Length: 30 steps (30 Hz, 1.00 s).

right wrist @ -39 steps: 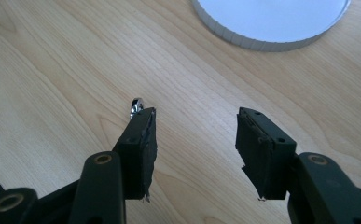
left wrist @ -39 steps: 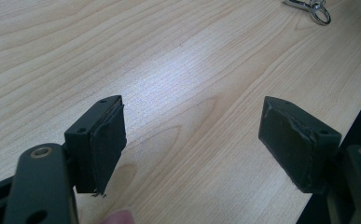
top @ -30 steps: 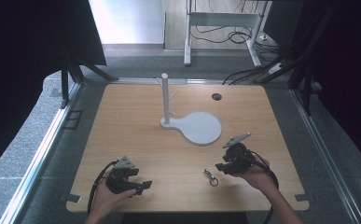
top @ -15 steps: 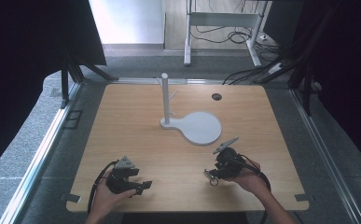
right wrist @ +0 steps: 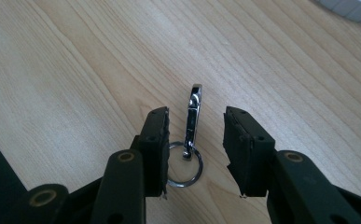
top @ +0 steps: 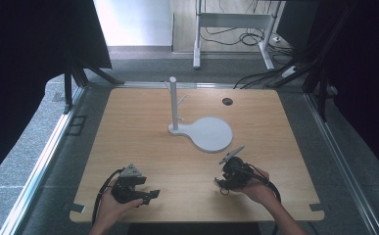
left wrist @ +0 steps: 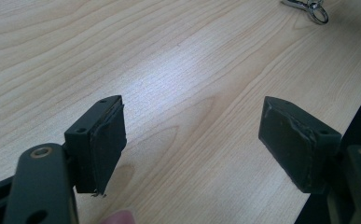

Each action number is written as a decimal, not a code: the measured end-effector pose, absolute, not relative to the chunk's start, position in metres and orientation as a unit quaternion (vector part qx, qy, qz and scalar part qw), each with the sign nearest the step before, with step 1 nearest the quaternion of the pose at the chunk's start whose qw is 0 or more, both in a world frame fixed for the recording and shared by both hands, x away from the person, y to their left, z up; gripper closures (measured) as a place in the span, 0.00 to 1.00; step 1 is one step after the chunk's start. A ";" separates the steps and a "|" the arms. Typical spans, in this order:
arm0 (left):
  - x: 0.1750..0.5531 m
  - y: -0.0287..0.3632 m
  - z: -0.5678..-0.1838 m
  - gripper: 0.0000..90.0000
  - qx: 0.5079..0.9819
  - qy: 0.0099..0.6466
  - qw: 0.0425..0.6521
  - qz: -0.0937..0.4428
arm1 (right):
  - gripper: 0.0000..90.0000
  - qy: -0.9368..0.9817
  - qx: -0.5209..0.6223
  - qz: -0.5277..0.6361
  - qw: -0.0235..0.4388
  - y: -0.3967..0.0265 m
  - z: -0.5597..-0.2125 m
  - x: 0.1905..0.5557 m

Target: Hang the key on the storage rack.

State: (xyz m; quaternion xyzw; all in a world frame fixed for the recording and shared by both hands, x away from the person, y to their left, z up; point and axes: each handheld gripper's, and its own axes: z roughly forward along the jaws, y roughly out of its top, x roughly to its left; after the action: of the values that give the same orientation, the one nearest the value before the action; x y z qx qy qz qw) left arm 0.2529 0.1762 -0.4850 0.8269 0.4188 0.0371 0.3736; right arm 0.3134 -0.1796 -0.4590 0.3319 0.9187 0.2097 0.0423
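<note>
Table [top: 143, 127] of pale wood, two handheld grippers working along its near edge. Left gripper [top: 145, 195] is resting low at the near left, jaws spread wide, nothing between its pads [left wrist: 104, 140]; the left gripper view is catching the keyring clip [left wrist: 308, 5] far off at the top edge. White stand [top: 175, 105] with its round base plate [top: 211, 133] is sitting mid-table, well apart from both hands. Right gripper [top: 222, 182] is hovering at the near right, tipped down over the keyring clip [right wrist: 191, 121], a chrome snap hook with a split ring [right wrist: 183, 165] at its near end. Jaws have just been closing, now half open, straddling the hook; pads [right wrist: 157, 140] not pressing it yet, gap on both sides.

Judgement: grasp step under way. Doing it well means centring the hook's shank between the pads, lowering until the tips nearly meet the wood, then squeezing on the shank, not the loose ring, which would likely swing.

Right gripper view is giving the hook-to-pad gap; in the high view the clip is too small to judge.
</note>
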 end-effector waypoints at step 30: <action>0.253 0.176 -0.487 0.26 0.828 0.418 0.371 0.035 | 0.76 0.925 0.340 0.164 0.056 -0.168 -0.480 0.319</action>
State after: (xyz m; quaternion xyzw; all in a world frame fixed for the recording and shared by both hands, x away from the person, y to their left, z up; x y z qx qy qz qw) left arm 0.2534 0.1757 -0.4867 0.8283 0.4183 0.0352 0.3712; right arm 0.3188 -0.1679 -0.4796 0.3396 0.9245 0.1636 0.0561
